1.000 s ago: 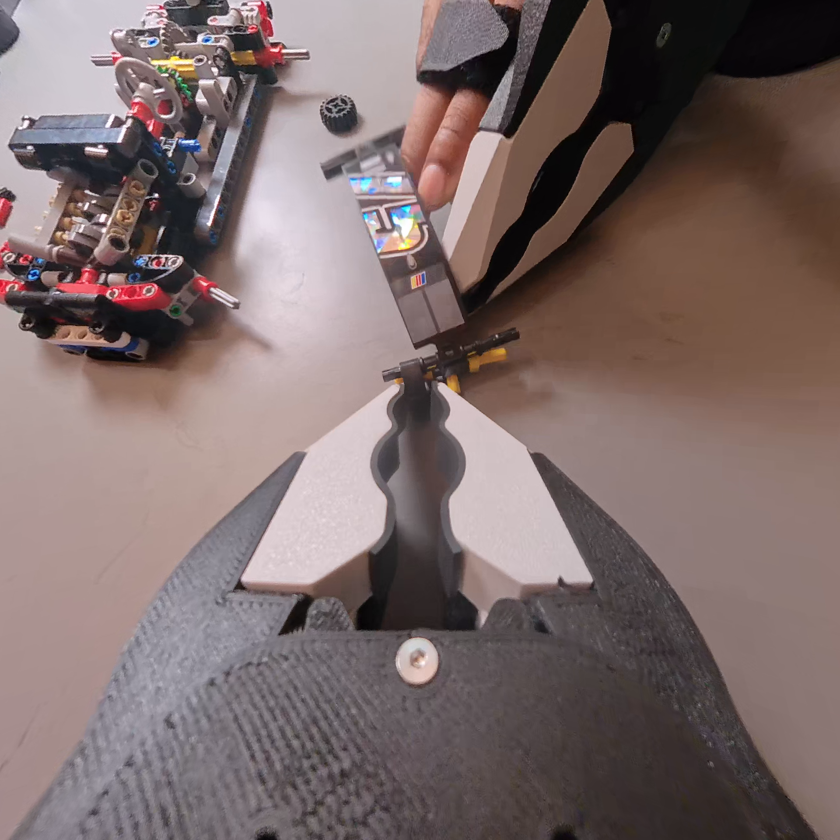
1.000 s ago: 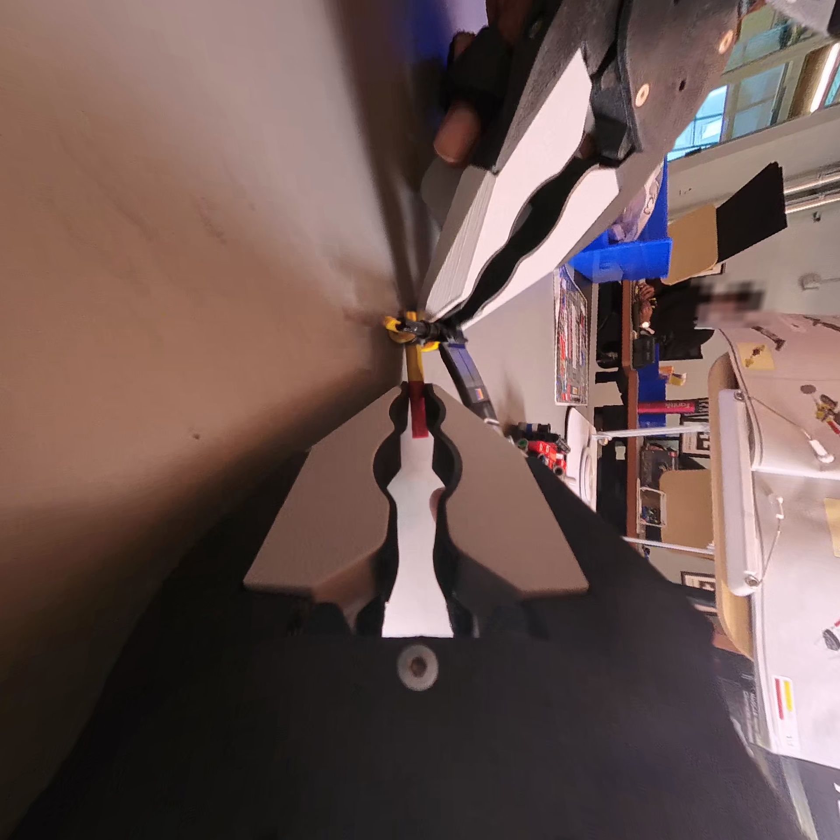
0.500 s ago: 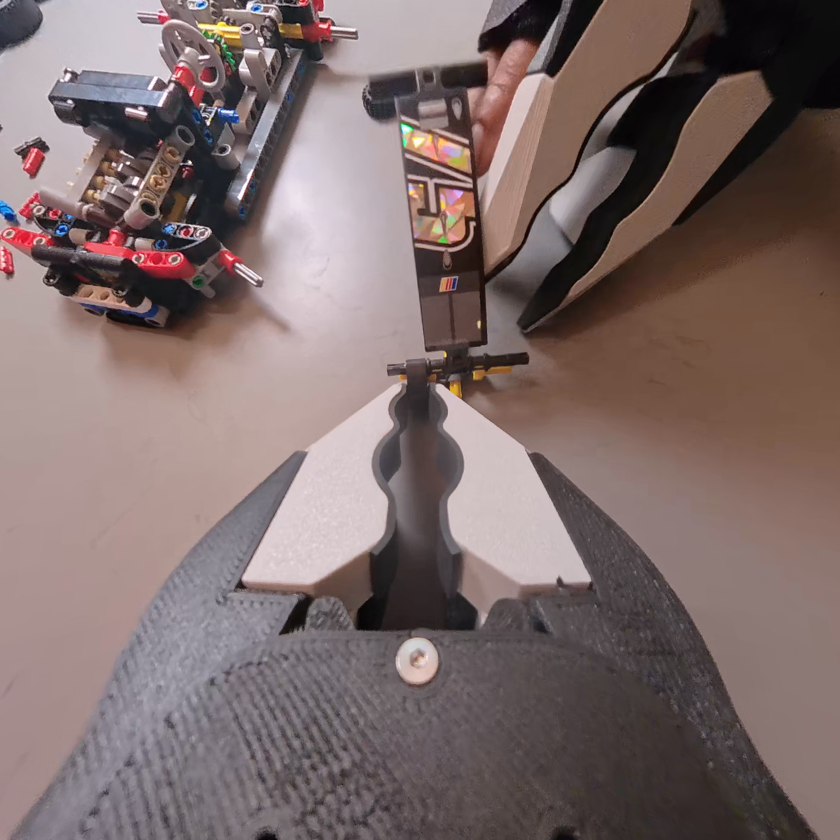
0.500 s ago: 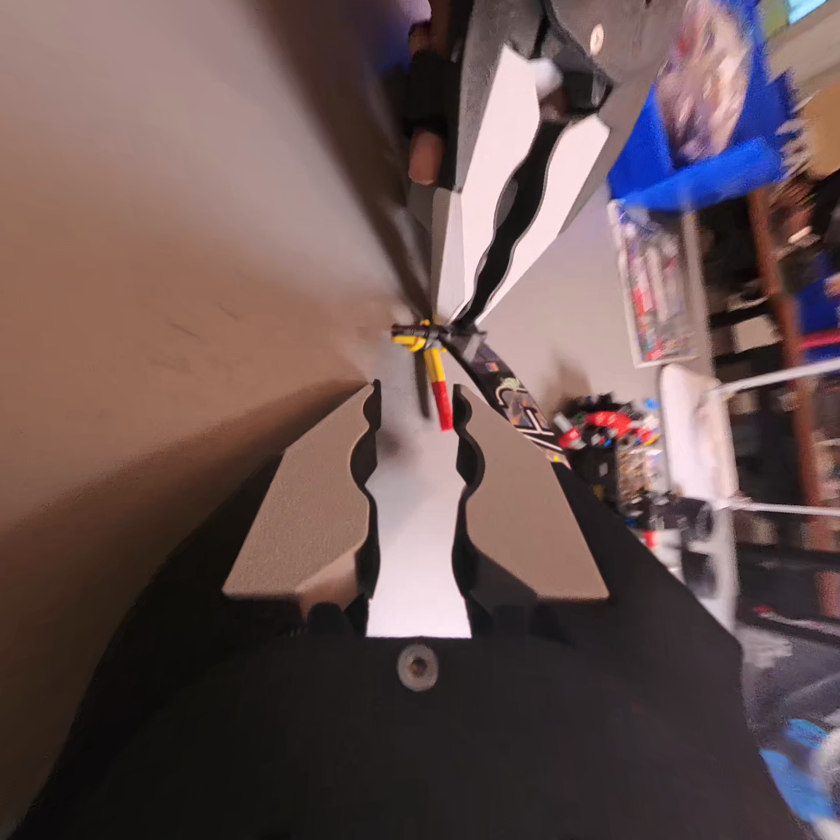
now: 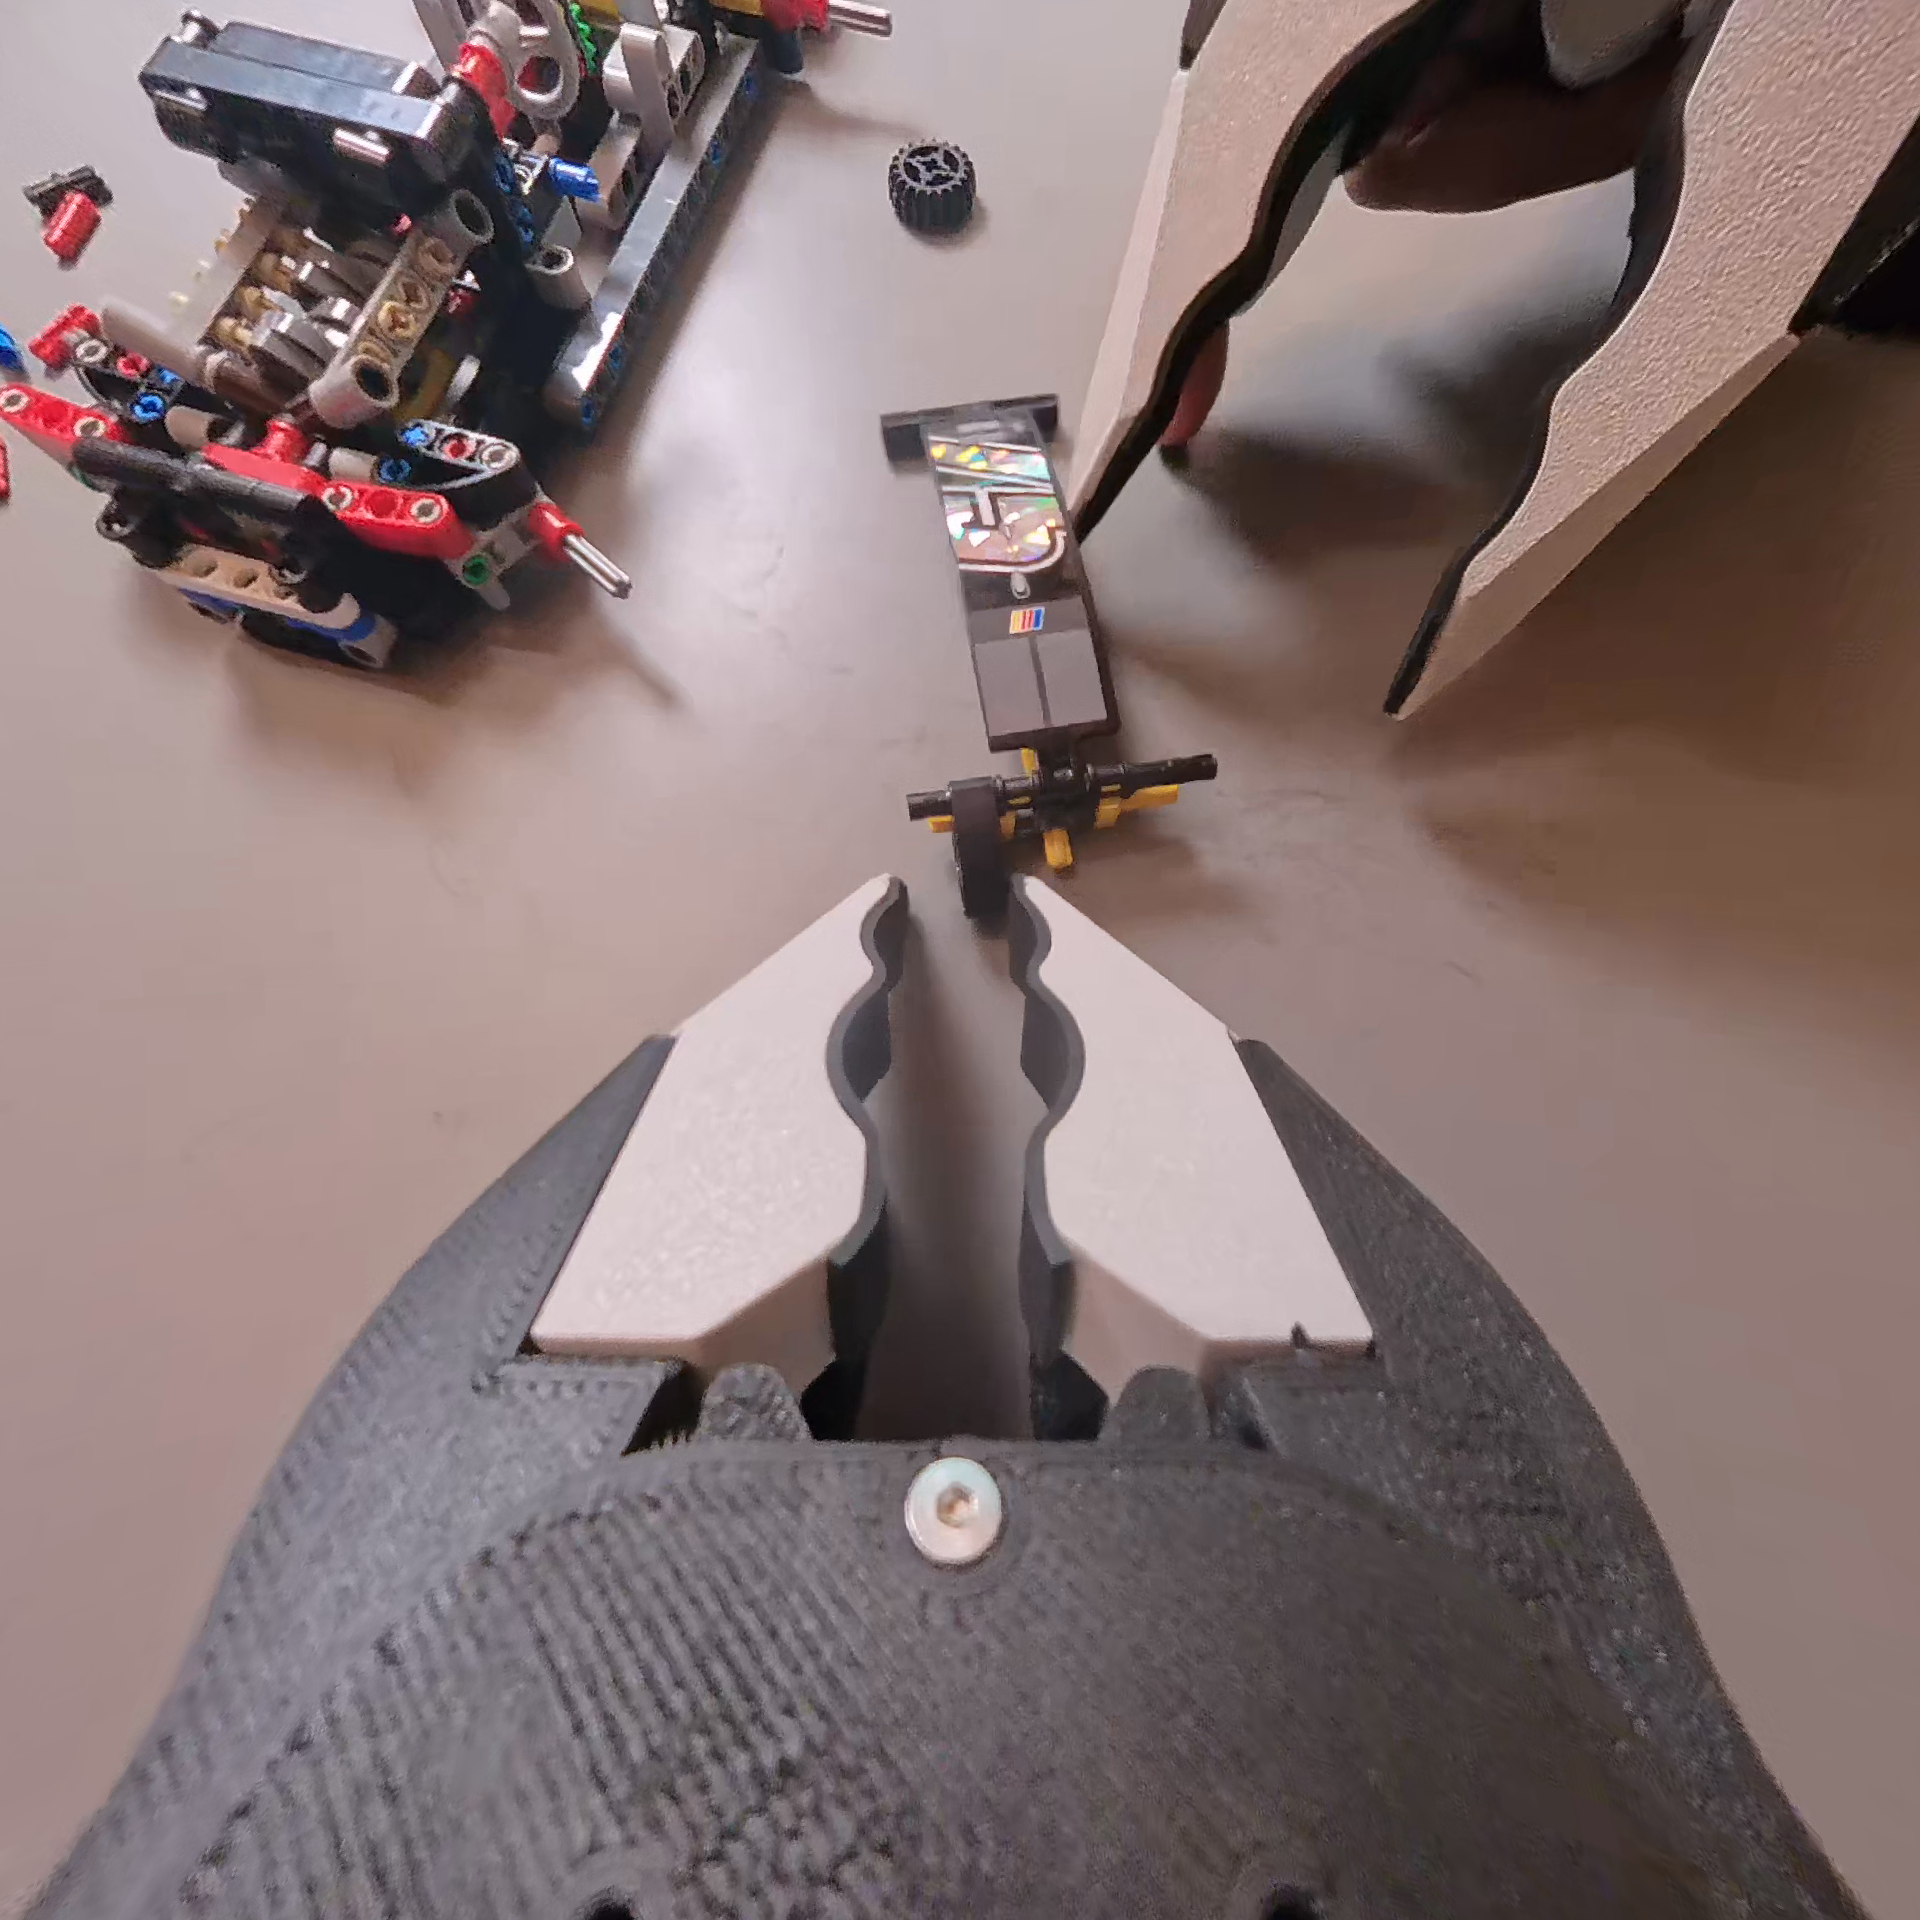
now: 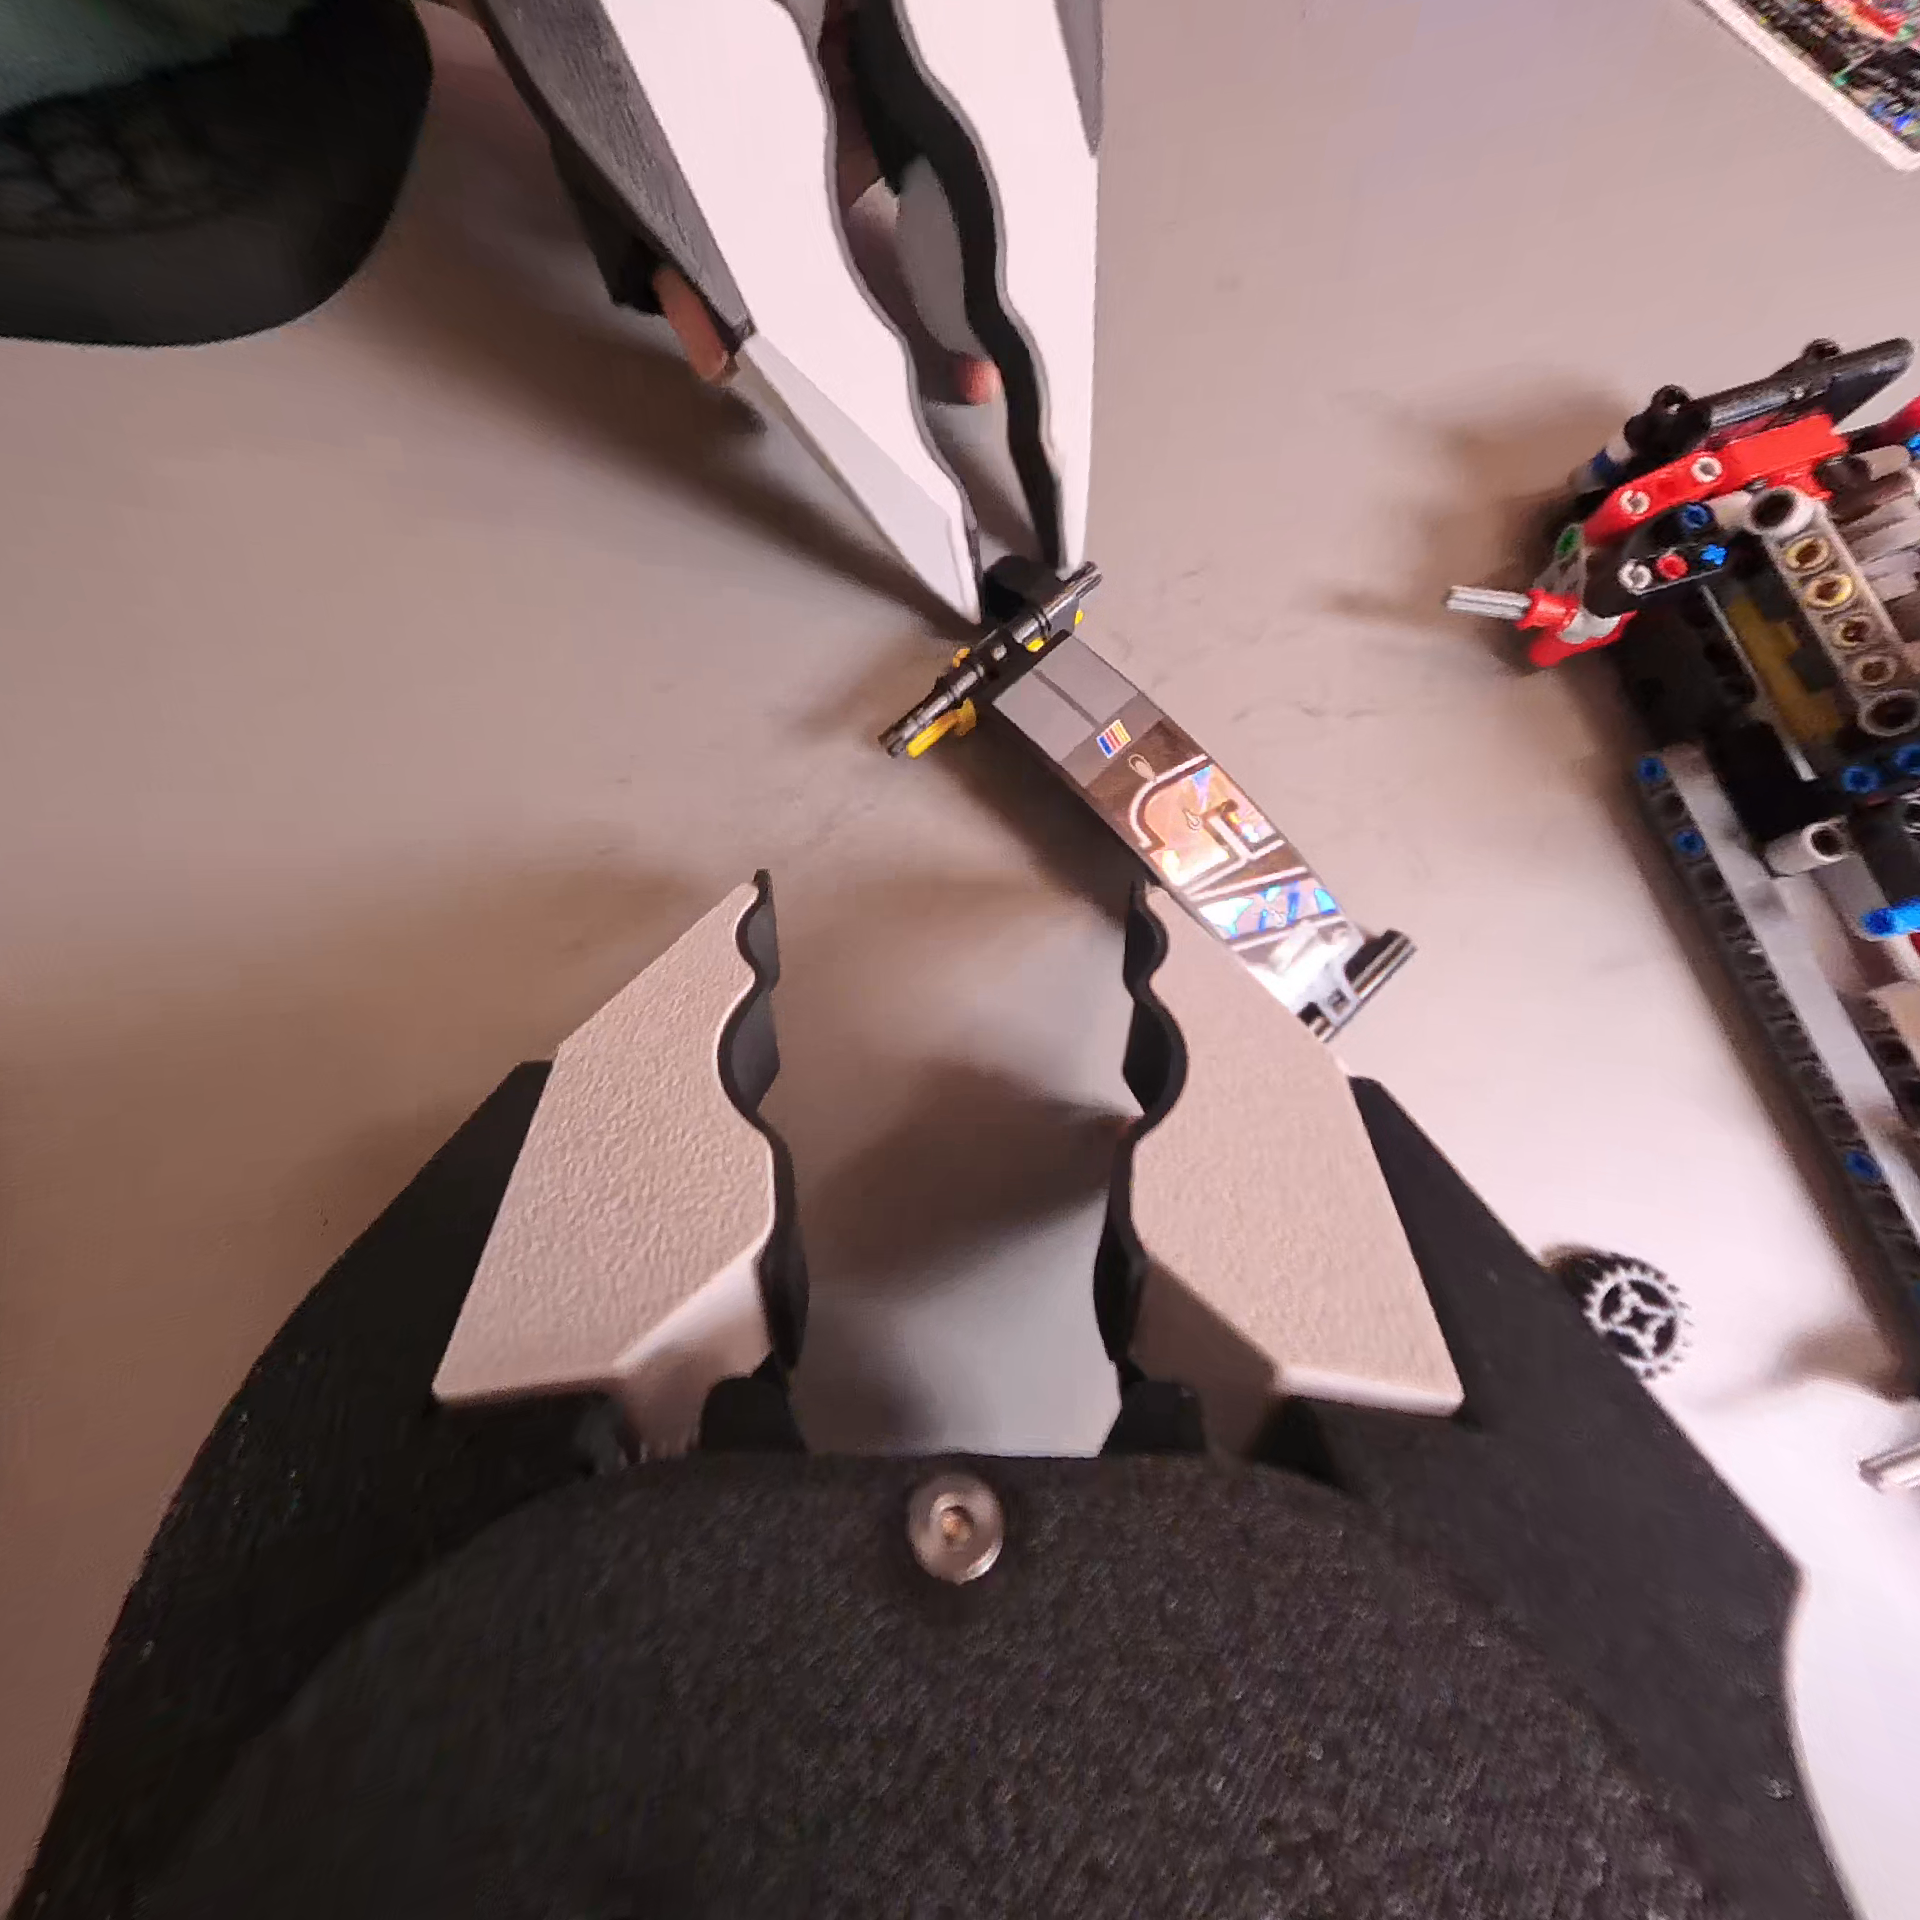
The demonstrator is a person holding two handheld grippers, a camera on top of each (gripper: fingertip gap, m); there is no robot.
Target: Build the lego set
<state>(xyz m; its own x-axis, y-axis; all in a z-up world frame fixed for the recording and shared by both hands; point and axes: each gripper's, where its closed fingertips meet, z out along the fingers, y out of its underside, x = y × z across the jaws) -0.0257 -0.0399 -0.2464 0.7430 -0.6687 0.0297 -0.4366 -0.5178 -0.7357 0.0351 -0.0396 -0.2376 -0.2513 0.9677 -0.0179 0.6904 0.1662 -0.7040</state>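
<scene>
Left gripper (image 5: 956, 899) jaws slightly spread at the panel piece's (image 5: 1023, 582) axle; right gripper (image 6: 948, 909) jaws wide.

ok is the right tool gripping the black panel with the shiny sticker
No, the right tool is open and empty, while the black panel lies flat on the table ahead of its tips.

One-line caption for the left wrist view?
Left tool open just behind a black panel assembly lying flat on the table; half-built model at upper left.
</scene>
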